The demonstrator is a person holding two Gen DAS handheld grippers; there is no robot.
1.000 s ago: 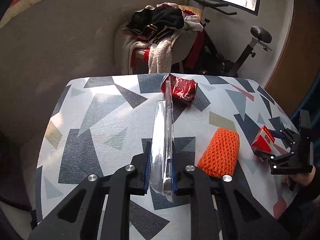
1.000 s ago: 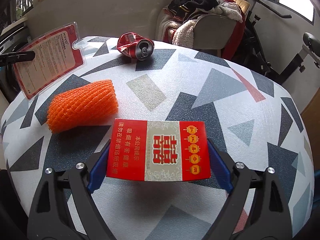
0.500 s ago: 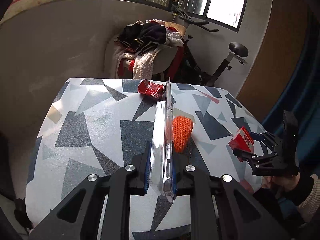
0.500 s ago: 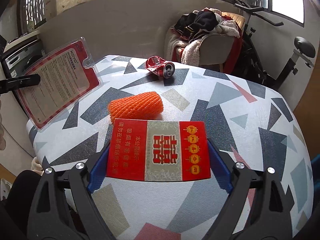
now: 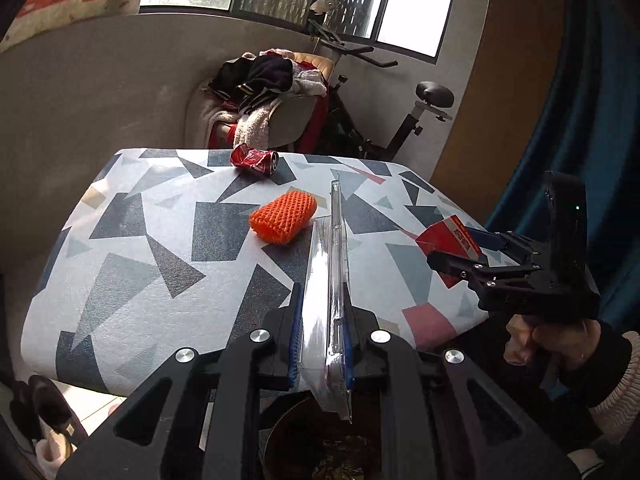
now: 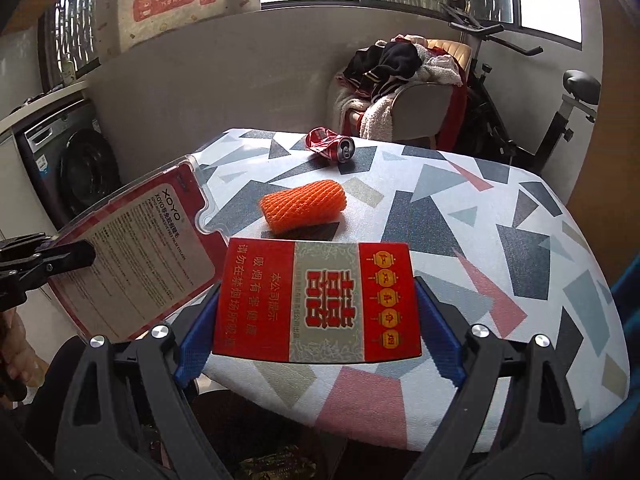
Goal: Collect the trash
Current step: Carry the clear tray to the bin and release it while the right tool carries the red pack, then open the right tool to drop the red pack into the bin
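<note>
- Both grippers have pulled back off the table since a second ago; table edge now sits ahead of them and a dark bin [image 5: 320,452] shows below the left gripper.
- Left gripper [image 5: 322,344] pinches a clear blister pack [image 5: 328,280] edge-on between its blue pads, pack upright, lower end hanging over the bin mouth.
- Right gripper [image 6: 318,332] clamps a red cigarette box [image 6: 316,300] across its width, box flat-faced to the camera, held just past the near table edge.
- Step in hand, as I judge it: drop both pieces in the bin. Do it well by centring each item over the opening before spreading the fingers; the tall pack could tip onto the rim or floor, so lower it first.
- Release one side at a time so the two tools don't collide over the bin.
- Orange foam net [image 5: 283,218] and crushed red can [image 5: 256,159] lie on the patterned table [image 5: 132,264], well apart from both grippers — still to collect.
- Left view only: the right gripper from outside [image 5: 472,254], the hand [image 5: 548,336] holding it, and the bin directly under the pack.
- Right view only: the pack's printed red backing card [image 6: 136,248], the box label, a washing machine [image 6: 68,164] at left; the bin is barely visible at the bottom.
</note>
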